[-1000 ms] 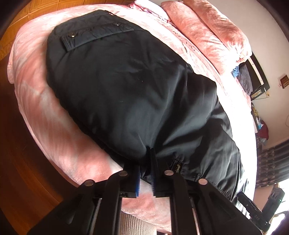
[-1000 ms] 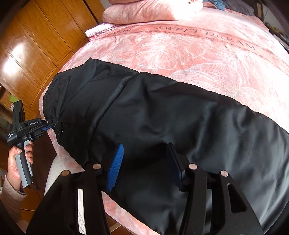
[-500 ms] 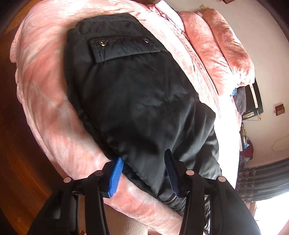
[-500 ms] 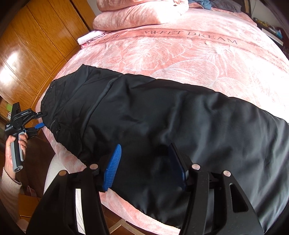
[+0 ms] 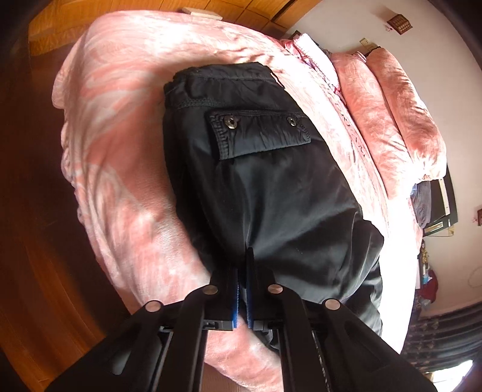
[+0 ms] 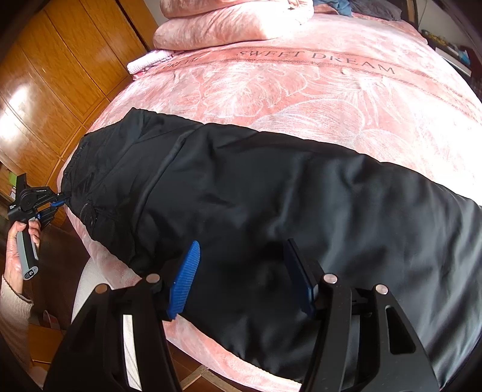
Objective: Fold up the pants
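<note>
A bed [image 6: 331, 90] under a pink flowered blanket [image 5: 126, 187] fills both views, with the words "SWEET DREAM" woven across its far part. Orange wooden cupboards [image 6: 60, 75] stand along the left of the right wrist view. Pink pillows [image 6: 229, 24] are stacked at the far end of the bed, and a small folded pink cloth [image 6: 147, 61] lies just beside them.

The black pants [image 6: 271, 217] lie flat along the near edge of the bed, the waist to the left and the legs running off to the right. In the left wrist view the waistband sits at the far end, with a flapped pocket [image 5: 259, 132] and its two metal snaps facing up.

The right gripper [image 6: 241, 274] hangs over the near edge of the pants, its jaws about half apart and opening; fabric lies below and between the blue pads [image 6: 185, 277], which do not press on it.

The left gripper [image 5: 242, 289] has its jaws closed narrow on the near edge of the pants at the waist end. A hand [image 6: 18, 250] in a pale sleeve holds its grey handle at the far left.
</note>
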`<action>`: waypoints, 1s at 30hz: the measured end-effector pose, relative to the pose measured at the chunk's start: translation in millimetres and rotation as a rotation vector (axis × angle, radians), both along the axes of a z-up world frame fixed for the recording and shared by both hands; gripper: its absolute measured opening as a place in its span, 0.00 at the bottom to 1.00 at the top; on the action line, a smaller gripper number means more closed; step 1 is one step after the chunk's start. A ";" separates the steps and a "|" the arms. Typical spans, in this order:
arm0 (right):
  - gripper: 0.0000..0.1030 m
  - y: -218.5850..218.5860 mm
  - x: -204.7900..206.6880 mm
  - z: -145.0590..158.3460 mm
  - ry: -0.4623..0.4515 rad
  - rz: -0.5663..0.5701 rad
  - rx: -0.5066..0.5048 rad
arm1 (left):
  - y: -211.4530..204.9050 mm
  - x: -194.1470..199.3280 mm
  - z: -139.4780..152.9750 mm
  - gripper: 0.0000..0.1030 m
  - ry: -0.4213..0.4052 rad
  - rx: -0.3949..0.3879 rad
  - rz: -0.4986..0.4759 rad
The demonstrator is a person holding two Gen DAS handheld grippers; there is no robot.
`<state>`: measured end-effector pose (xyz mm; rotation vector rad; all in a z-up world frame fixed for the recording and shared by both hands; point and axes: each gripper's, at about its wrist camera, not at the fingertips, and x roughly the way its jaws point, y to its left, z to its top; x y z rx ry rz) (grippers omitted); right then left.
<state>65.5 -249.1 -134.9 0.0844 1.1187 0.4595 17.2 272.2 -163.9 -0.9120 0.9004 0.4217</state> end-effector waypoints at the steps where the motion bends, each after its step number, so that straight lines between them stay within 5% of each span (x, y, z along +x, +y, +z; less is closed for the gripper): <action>1: 0.57 -0.2 0.2 0.7 -0.004 -0.001 -0.004 | 0.7 -1.7 -0.8 0.04 0.007 0.011 -0.006; 7: 0.58 -7.6 5.3 -2.3 -0.004 -0.024 0.009 | -2.8 21.2 -9.5 0.07 0.060 0.122 -0.114; 13: 0.58 -31.9 -2.0 3.0 -0.014 -0.095 0.043 | -20.7 15.7 16.2 0.41 0.059 0.216 -0.110; 17: 0.58 -58.0 -15.2 8.2 -0.026 -0.146 0.027 | -45.6 6.3 35.7 0.42 0.055 0.309 -0.167; 22: 0.58 -82.6 -18.0 -3.1 -0.015 -0.215 -0.008 | -115.1 28.2 53.4 0.42 -0.006 0.390 -0.392; 27: 0.58 -108.7 14.6 -25.9 0.060 -0.293 -0.025 | -191.2 63.5 39.1 0.42 -0.008 0.367 -0.607; 30: 0.58 -118.6 22.1 -27.3 0.090 -0.295 0.017 | -211.6 83.4 17.3 0.42 0.085 0.392 -0.645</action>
